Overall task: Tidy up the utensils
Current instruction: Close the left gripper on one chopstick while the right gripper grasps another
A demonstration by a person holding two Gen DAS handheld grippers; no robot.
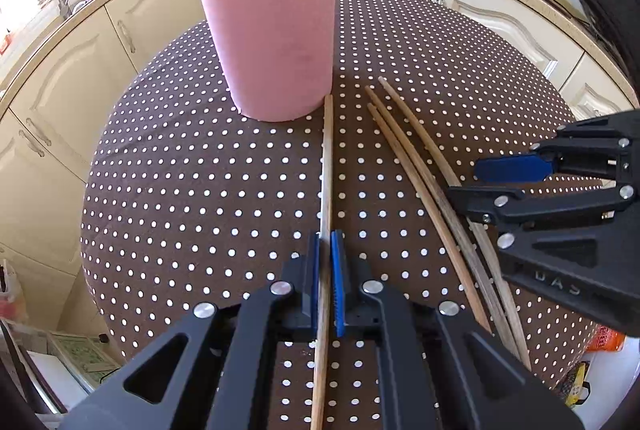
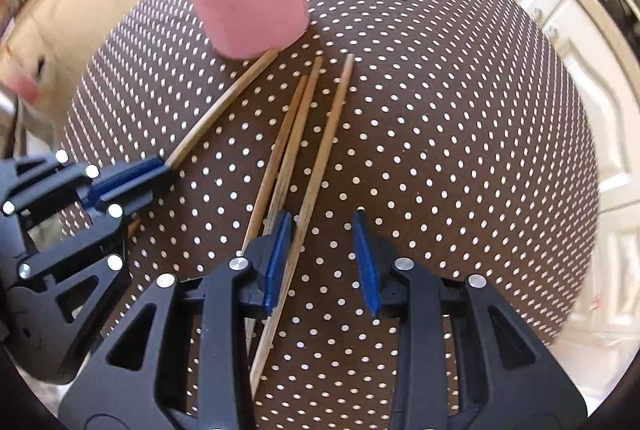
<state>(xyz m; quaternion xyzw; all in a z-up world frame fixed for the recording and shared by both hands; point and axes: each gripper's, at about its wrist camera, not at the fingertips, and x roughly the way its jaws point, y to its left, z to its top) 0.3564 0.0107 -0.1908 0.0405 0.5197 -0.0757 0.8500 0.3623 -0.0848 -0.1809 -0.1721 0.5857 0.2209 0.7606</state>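
Pinching one chopstick (image 1: 327, 165) near its thick end, the left gripper (image 1: 325, 270) could swing the far tip into the pink cup (image 1: 272, 29) just ahead. The right gripper (image 2: 322, 258) fingers stand spread around a table (image 2: 460, 149) chopstick (image 2: 320, 157); neighbours (image 2: 286, 149) touching the left finger may get dragged.

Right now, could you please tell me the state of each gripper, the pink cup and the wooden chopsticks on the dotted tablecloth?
Left gripper: shut on a single wooden chopstick.
Single wooden chopstick: lying flat, far tip by the cup's base.
Right gripper: open, one of three loose wooden chopsticks between its pads.
Three loose wooden chopsticks: lying on the tablecloth.
Tall pink cup: upright, holding chopsticks.
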